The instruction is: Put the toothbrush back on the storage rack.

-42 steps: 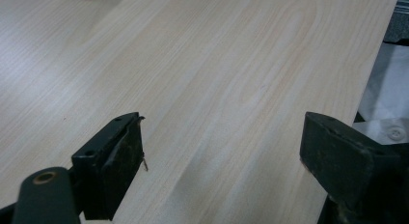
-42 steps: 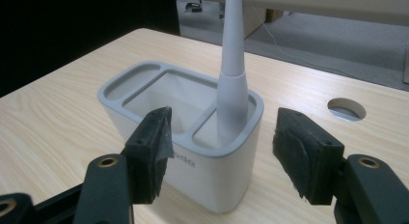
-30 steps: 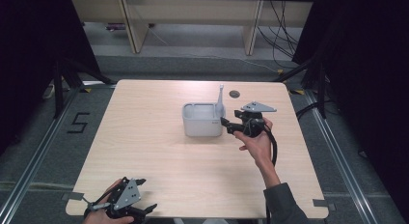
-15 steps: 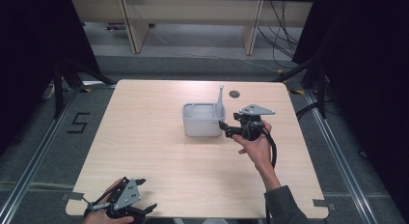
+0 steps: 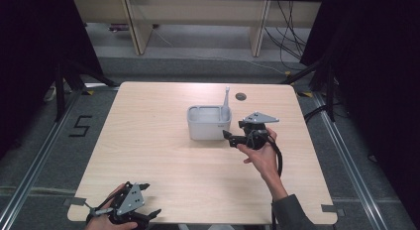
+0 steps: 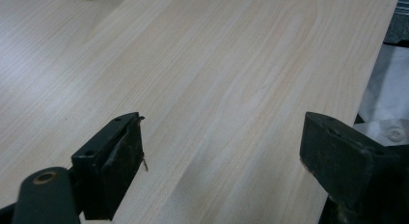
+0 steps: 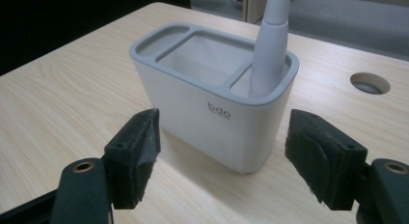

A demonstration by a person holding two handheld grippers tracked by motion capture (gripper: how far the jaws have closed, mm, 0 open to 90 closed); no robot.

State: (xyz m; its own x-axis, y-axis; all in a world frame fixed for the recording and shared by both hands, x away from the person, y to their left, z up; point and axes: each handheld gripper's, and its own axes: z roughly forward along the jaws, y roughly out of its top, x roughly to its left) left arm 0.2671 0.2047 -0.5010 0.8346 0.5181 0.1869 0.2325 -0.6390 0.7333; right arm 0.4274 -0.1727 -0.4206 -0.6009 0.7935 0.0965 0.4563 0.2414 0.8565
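Pale wood table (image 5: 163, 155) carried a white holder (image 5: 208, 125) near its middle, long side running left to right, with a grey handle (image 5: 226, 98) standing nearly upright in its right end compartment. Just right of it the right gripper (image 5: 229, 136) pointed level at the holder, jaws just opened wide, gripping nothing. At the near-left edge, the left gripper (image 5: 148, 210) lay low, jaws wide and empty.

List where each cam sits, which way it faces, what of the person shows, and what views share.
High view: above the person's side, looking forward and down on the table; both forearms, left gripper, right gripper.
Left gripper view: rides the left gripper, facing bare tabletop; open jaws.
Right gripper view: rides the right gripper, facing the holder; open jaws.
Shared: holder and white handle.
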